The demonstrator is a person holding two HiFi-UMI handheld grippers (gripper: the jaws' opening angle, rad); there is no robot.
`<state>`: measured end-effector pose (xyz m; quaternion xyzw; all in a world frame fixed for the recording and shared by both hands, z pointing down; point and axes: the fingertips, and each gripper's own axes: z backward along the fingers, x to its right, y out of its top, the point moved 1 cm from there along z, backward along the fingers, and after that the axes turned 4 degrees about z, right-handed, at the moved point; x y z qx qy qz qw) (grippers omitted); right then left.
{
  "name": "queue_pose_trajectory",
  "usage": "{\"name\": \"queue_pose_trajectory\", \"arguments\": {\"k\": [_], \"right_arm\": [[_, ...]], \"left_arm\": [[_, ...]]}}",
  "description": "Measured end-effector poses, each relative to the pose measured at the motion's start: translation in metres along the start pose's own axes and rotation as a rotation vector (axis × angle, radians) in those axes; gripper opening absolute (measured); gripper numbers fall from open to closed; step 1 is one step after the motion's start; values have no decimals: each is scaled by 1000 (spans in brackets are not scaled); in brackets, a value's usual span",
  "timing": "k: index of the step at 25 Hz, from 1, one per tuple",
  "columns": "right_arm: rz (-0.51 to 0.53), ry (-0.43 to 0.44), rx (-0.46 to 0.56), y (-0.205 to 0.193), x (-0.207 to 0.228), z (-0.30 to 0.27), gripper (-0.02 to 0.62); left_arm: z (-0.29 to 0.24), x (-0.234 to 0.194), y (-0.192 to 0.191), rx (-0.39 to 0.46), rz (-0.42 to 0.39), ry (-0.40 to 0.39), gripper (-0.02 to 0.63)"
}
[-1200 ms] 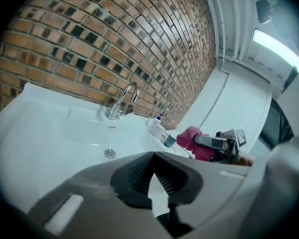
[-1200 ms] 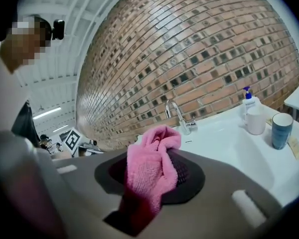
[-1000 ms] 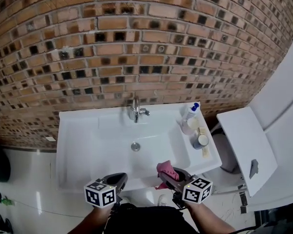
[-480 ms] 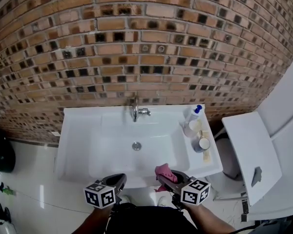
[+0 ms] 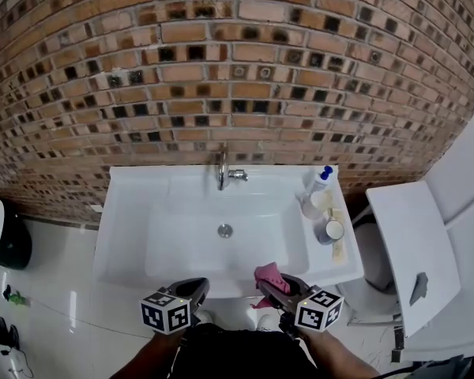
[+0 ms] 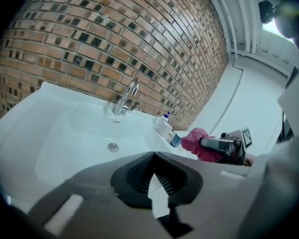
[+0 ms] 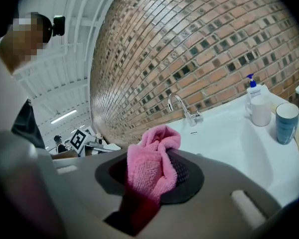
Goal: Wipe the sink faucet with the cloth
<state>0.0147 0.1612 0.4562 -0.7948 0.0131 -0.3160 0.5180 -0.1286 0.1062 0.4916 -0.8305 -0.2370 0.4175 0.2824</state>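
Right tool (image 5: 270, 284): I am clamping its jaws on the pink cloth (image 5: 265, 274), which is bunching out past the tips.
Left tool (image 5: 191, 290): I am carrying it with the jaws closed together and nothing between them.
Sink (image 5: 126, 212): its front edge is lying just ahead of both tools.
Faucet (image 5: 223, 170): it is standing at the back rim, well apart from the cloth.
Risk: while reaching across, I could be knocking the soap bottle (image 5: 320, 178) or the cup (image 5: 330, 230) on the right ledge, and the loose bunch may be snagging on the spout and pulling free.
Hands: I am holding both low and close to my body, pointing toward the wall.
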Motion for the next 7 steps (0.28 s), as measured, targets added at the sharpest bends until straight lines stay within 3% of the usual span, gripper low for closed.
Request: {"name": "queue_pose_trajectory", "arguments": {"k": [7], "right_arm": [[2, 2, 21, -1, 0, 6, 124]], "left_arm": [[-2, 5, 1, -1, -16, 2, 3]]}}
